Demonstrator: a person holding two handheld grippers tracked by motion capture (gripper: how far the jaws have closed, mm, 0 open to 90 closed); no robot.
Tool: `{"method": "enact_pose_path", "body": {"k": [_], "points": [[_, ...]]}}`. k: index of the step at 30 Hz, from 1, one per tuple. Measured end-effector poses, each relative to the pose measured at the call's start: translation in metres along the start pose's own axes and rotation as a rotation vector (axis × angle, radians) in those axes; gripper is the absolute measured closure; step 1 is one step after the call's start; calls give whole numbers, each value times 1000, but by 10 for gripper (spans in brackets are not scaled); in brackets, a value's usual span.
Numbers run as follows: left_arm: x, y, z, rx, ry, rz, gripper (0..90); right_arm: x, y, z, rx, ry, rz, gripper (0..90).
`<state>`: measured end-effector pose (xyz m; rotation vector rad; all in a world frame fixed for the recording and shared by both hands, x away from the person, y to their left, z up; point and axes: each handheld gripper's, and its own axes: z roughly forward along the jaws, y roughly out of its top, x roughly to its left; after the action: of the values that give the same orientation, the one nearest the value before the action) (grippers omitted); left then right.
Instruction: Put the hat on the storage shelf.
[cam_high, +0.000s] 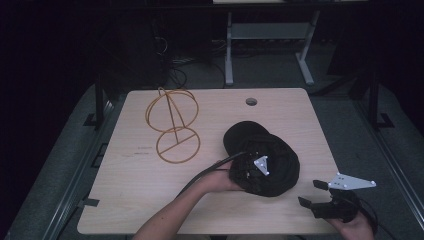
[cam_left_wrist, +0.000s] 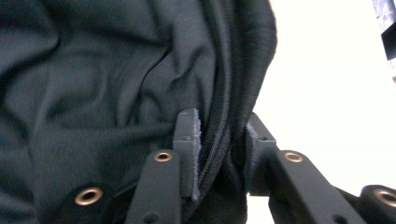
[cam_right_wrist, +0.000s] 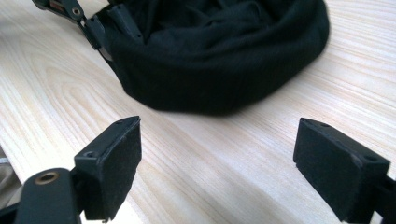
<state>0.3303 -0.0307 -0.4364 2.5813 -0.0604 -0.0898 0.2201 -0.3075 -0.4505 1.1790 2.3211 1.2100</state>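
A black cap (cam_high: 282, 160) lies upside down, hollow side up, on the right half of the wooden table (cam_high: 140, 195). My left gripper (cam_high: 255, 169) reaches into it from the near left, shut on the cap's edge. In the left gripper view the pads (cam_left_wrist: 189, 135) pinch the stitched rim of the cap (cam_left_wrist: 116, 84) between them. My right gripper (cam_high: 310, 192) rests near the table's front right corner, a little short of the cap. Its jaws stand wide apart, open (cam_right_wrist: 219, 140), with bare wood between them, and the cap (cam_right_wrist: 219, 56) lies just ahead.
A gold wire stand (cam_high: 172, 125), two hoops on a round base, stands at the back left of the table. A round cable hole (cam_high: 251, 101) sits near the far edge. The left gripper's cable (cam_high: 200, 177) trails across the table toward the front edge.
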Motion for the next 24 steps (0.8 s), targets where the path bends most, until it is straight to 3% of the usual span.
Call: {"method": "enact_pose_path", "body": {"k": [5,8,12,16,17,19,21,22,23,24], "points": [[-1,4,-10,-60,-7,0,771,-2,-1,-1,-16,-3,7,148],[1,7,-23,-131,-16,-32,776,0,0,-2,-28,-3,5,148],[3,7,-35,-189,-29,-60,780,2,3,-3,-52,6,9,148],[6,6,-50,-269,-81,-99,781,6,6,-1,-61,16,-4,151],[6,6,-50,-269,-81,-99,781,6,6,-1,-61,16,-4,151],[8,5,-65,-331,-98,-118,782,8,8,1,-57,26,-14,150],[8,5,-69,-346,-105,-124,781,9,8,1,-61,30,-14,149],[9,5,-78,-380,-111,-130,782,10,11,2,-81,39,-6,145],[9,5,-78,-380,-111,-130,781,10,11,2,-81,39,-6,145],[9,5,-86,-409,-114,-137,781,13,14,2,-119,55,8,140]]}}
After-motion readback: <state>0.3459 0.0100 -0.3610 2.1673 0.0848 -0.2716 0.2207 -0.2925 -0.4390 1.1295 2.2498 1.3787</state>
